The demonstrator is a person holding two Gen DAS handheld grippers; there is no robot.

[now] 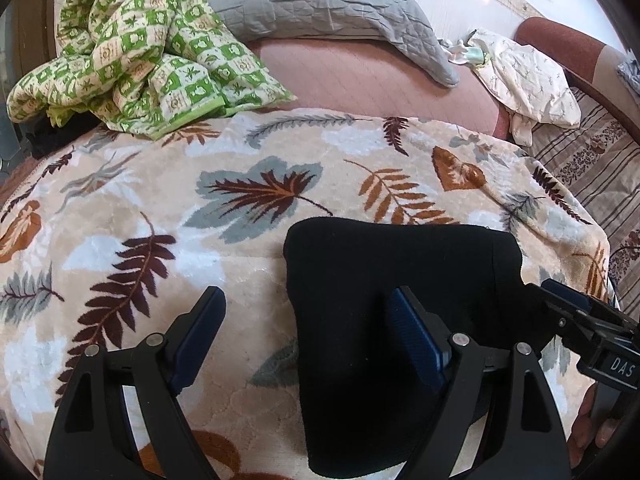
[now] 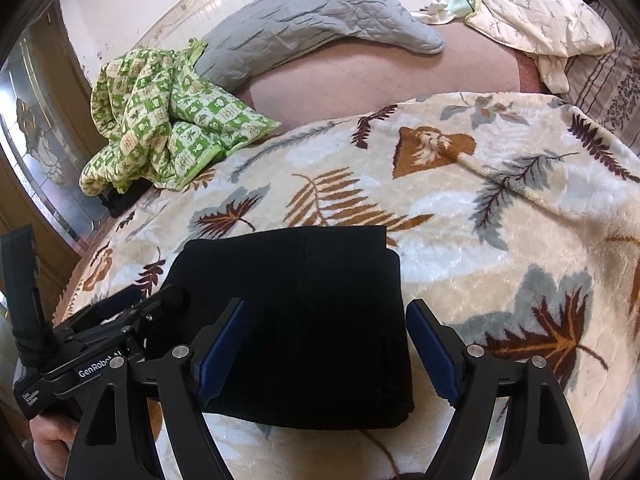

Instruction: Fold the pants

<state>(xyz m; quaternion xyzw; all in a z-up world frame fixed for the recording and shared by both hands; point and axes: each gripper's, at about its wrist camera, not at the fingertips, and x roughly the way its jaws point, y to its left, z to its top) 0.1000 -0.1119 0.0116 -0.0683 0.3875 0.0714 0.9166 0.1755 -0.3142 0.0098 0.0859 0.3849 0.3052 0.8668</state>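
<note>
Pants [image 1: 392, 320], black and matte, lie folded into a thick squarish block on the plush leaf-print blanket [image 1: 160, 208] that covers the bed. Their edges look soft and rounded, the top surface flat and nearly featureless; from the right wrist view a faint seam runs down the middle and stacked layers show at the right edge.

The left claw [image 1: 308, 340] stands wide open with nothing pinched: 1 blue ribbed pad over the blanket, the other over the left part of the pants. The right claw [image 2: 326, 344] is also spread wide, empty, its 2 pads straddling the right part of the block above the cloth.

Behind, a crumpled green checked quilt [image 1: 132, 56] sits beside a grey quilted pillow [image 1: 320, 4] and a cream printed pillow [image 1: 524, 76] on a pink sheet [image 1: 360, 76].

The left wrist view catches the right claw entering at its right edge, plus a striped brown cover [image 1: 592, 160]. The right wrist view alone shows a leaded glass panel [image 2: 44, 152] at left and a hand [image 2: 52, 436] gripping the left tool's handle.
</note>
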